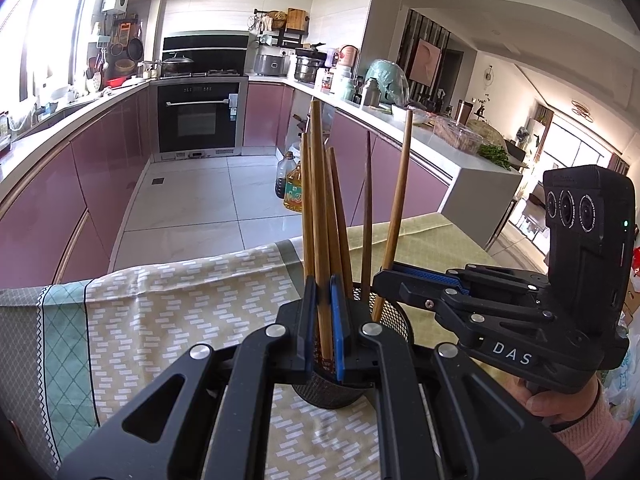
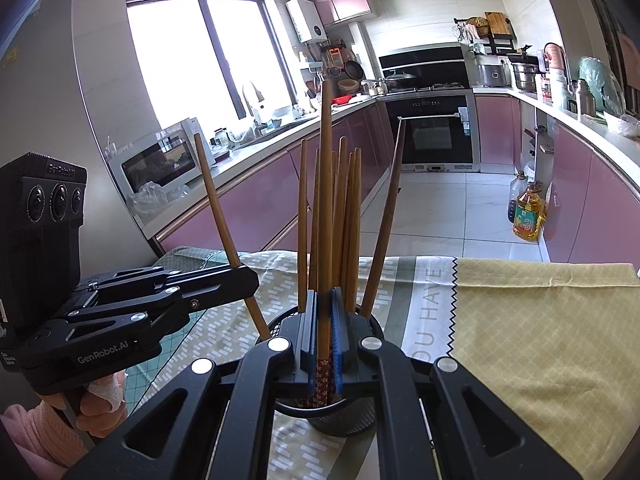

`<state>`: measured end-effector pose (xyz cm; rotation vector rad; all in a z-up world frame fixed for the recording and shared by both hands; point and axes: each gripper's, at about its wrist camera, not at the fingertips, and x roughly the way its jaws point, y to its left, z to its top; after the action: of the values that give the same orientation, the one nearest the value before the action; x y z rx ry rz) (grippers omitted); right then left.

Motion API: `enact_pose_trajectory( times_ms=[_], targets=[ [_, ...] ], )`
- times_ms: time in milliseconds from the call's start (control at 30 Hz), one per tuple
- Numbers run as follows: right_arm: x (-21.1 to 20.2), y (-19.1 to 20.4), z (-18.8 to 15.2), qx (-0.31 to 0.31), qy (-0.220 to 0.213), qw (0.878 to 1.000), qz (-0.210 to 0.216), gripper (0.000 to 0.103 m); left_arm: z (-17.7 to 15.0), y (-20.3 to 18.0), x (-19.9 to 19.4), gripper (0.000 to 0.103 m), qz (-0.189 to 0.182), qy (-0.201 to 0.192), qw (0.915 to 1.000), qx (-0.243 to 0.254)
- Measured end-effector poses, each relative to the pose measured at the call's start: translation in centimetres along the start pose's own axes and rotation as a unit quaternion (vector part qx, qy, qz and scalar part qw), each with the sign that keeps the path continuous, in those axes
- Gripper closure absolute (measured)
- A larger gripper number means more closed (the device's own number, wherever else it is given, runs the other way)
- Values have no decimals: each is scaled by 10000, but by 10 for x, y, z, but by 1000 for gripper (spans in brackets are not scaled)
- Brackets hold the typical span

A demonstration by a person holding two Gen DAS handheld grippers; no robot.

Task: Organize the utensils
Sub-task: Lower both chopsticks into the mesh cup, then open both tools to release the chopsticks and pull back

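A black mesh holder [image 1: 340, 390] stands on the table and holds several wooden chopsticks [image 1: 340, 216]. It also shows in the right wrist view [image 2: 344, 416]. My left gripper [image 1: 323, 320] is shut on one upright chopstick [image 1: 320, 208] over the holder. My right gripper [image 2: 324, 332] is shut on another upright chopstick [image 2: 325, 200] with a patterned lower end. In the left wrist view the right gripper [image 1: 390, 282] comes in from the right. In the right wrist view the left gripper [image 2: 252, 280] comes in from the left.
The table wears a patterned yellow-green cloth [image 1: 180, 304] with a yellow cloth [image 2: 540, 328] on its right part. Beyond the table edge are the tiled floor [image 1: 200, 200], oil bottles [image 1: 294, 192] and pink cabinets [image 1: 60, 200].
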<state>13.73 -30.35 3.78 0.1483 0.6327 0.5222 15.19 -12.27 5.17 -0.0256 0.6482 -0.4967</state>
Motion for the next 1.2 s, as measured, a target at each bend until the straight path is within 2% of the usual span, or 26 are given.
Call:
enact_pose_trajectory(
  times_ms=[1200],
  targets=[
    [10,-10,3,216,51,9997,39,95,7,0,40,94,304,182,9994,9]
  ],
)
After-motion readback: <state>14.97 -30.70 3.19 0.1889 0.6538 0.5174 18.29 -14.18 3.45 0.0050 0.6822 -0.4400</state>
